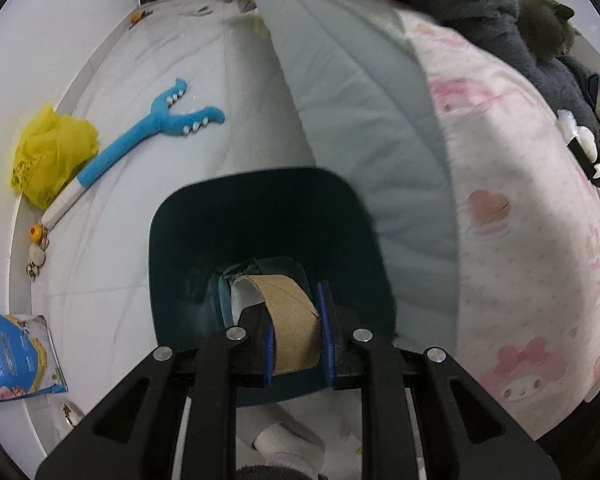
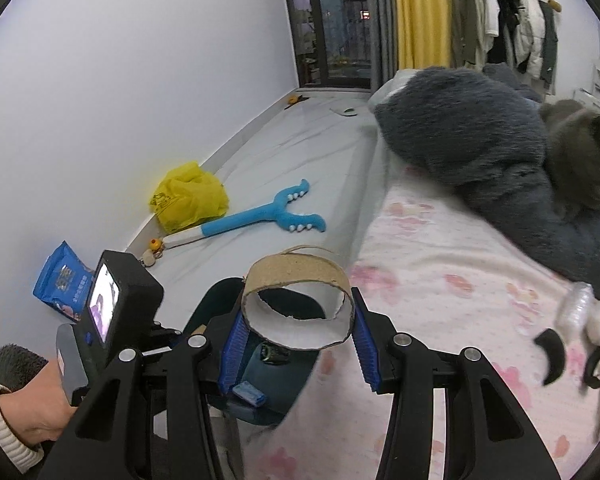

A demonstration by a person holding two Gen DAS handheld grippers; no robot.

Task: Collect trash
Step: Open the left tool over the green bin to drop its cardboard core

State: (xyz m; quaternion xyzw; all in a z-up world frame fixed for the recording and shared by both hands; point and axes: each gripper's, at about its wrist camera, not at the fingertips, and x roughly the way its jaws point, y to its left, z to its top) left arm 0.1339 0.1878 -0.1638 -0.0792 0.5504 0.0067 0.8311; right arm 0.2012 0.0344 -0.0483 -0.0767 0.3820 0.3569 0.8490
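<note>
1. The left gripper (image 1: 299,334) is clamped on a flattened brown cardboard tube (image 1: 294,320); its blue-padded fingers (image 1: 325,332) are pressed close together on the tube's sides. The tube is squashed to a narrow loop, with a rough, grainy tan outer face showing a diagonal spiral seam and a white inner lining.
2. In the left wrist view this tube hangs directly over the open mouth of a dark teal plastic waste bin (image 1: 260,208) with rounded corners. The bin stands on the pale floor (image 1: 148,80), beside the edge of a bed covered in a pink cartoon-print sheet (image 1: 520,208).
3. The right gripper (image 2: 299,338) holds a second brown cardboard ring (image 2: 300,300), a short wide section that keeps its round shape. Its fingers (image 2: 366,344) stand partly apart, pressing on the ring at 3 and 9 o'clock. The ring's top edge is torn and ragged, the inside is white, and a thin curl of cardboard peels off at 12 o'clock.
4. In the right wrist view the ring is above the bin, which sits at about 7 o'clock from it.
5. A person's hand (image 2: 40,412) in a cream ribbed cuff grips the left device at 8 o'clock.
</note>
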